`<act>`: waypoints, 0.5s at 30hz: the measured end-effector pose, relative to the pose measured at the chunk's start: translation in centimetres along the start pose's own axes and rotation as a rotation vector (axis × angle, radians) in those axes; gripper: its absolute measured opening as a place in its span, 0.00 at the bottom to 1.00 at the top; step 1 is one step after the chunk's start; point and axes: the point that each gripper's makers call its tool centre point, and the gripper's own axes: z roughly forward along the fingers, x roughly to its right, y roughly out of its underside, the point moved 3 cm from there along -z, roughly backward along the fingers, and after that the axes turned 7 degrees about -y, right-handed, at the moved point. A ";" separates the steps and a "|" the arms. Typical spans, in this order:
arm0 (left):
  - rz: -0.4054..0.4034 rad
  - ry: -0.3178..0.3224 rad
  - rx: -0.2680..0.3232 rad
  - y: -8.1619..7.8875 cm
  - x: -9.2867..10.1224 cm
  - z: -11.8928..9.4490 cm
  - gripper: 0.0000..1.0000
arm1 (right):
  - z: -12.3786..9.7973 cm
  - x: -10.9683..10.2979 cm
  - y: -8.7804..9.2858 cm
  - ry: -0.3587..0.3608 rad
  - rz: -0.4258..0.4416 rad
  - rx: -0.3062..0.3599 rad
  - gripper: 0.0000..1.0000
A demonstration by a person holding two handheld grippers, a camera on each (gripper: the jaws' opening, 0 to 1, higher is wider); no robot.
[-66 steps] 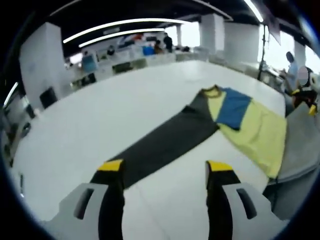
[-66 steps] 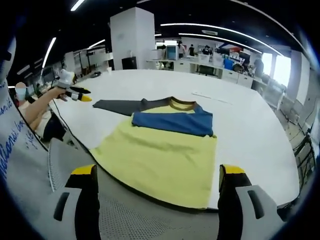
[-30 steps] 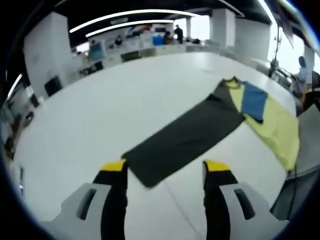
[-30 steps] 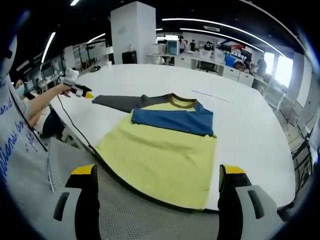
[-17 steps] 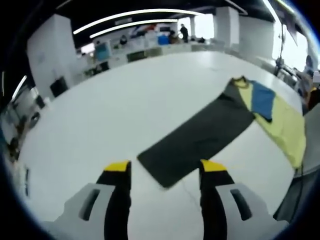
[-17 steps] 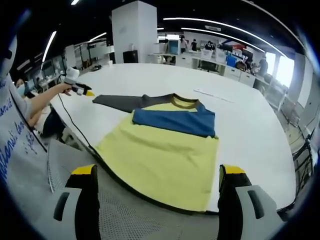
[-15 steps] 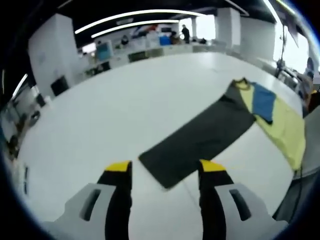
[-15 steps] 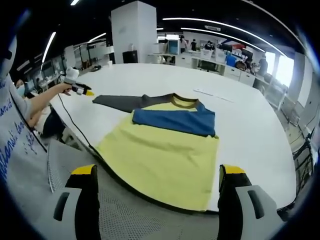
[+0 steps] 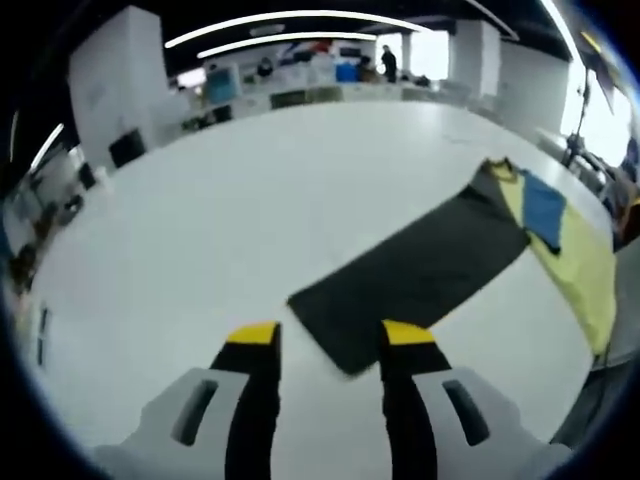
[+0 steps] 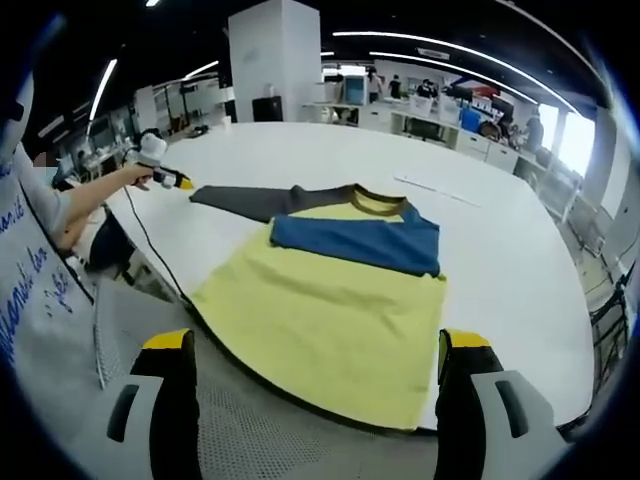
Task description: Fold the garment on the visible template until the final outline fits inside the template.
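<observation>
A yellow shirt (image 10: 320,320) lies flat on the white table (image 10: 500,260), its hem hanging over the near edge. Its blue sleeve (image 10: 355,242) is folded across the chest below the brown collar (image 10: 375,200). The long dark grey sleeve (image 9: 420,275) stretches out to one side. My left gripper (image 9: 328,338) is open, its yellow-tipped jaws on either side of the grey sleeve's end, low over the table. In the right gripper view a hand holds that left gripper (image 10: 165,175) at the sleeve's tip. My right gripper (image 10: 315,345) hangs open above the shirt's hem, holding nothing.
A grey mesh chair back (image 10: 260,430) sits under my right gripper at the table's edge. A black cable (image 10: 150,250) runs along that edge. A person's sleeve (image 10: 30,290) shows at the left. Desks, a white pillar (image 10: 275,60) and people stand far behind.
My left gripper has moved forward to the grey sleeve's end, and its jaws have drawn closer together around it. The right gripper has stayed nearly still.
</observation>
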 end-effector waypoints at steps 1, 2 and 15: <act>0.000 0.002 -0.006 0.1 0.0 0.2 0.32 | 0.0 0.1 0.0 0.002 0.003 -0.001 1.00; 0.000 0.006 -0.016 0.2 0.1 0.5 0.30 | 0.0 0.1 0.1 0.002 0.005 -0.003 1.00; -0.094 0.004 -0.102 1.6 -0.2 2.6 0.20 | 0.3 0.5 0.0 0.003 0.012 -0.013 1.00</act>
